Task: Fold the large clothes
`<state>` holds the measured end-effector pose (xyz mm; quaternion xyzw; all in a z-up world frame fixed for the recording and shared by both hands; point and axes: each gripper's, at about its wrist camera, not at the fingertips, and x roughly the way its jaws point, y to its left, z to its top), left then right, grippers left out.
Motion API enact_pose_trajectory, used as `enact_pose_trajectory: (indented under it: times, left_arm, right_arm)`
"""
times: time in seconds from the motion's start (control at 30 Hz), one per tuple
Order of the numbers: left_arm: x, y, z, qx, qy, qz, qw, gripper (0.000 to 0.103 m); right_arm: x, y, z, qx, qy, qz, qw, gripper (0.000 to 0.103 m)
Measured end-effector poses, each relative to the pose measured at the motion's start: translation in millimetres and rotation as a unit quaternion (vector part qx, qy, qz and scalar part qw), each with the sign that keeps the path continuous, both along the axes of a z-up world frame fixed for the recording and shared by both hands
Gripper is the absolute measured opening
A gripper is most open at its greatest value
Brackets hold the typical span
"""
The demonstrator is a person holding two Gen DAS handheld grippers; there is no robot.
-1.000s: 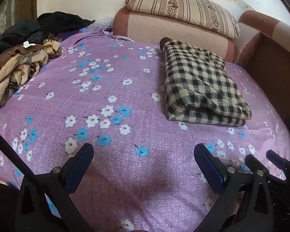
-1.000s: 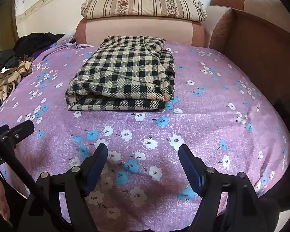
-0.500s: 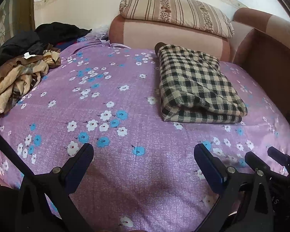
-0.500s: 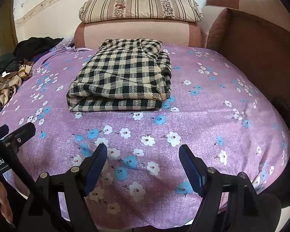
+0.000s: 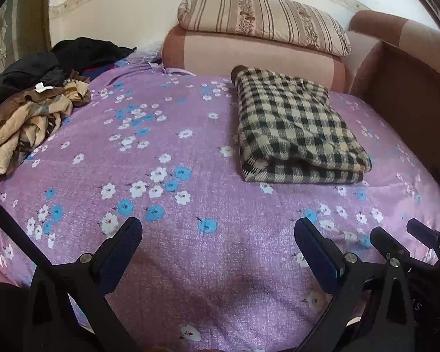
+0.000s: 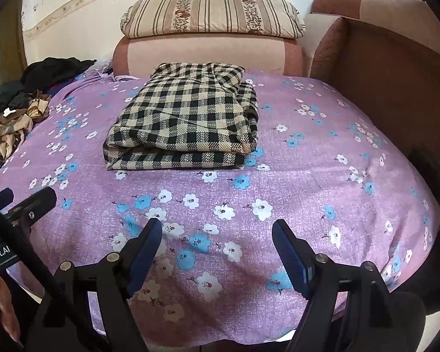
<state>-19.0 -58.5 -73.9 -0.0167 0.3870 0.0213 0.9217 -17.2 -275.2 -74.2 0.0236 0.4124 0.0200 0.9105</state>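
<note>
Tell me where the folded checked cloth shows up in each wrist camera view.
Left wrist view: folded checked cloth lies right of centre, on the purple flowered bedspread.
Right wrist view: it lies just left of centre, in the upper half.
Shared landmark: the striped pillow behind it.

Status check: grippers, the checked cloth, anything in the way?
Left gripper and right gripper open, empty. Checked cloth folded on the bed. Unfolded pile at bed's left edge. Nothing in the way.
</note>
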Motion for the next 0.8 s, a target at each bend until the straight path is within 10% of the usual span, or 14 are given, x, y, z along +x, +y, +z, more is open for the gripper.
enact_pose_trajectory:
  times: [0.8]
  left_arm:
    - [11.0, -4.4, -17.7, -0.024, 0.038, -0.017, 0.9989, 0.103]
  right_arm:
    - [15.4, 12.2, -9.0, -0.010, 0.007, 0.025, 1.000, 0.083]
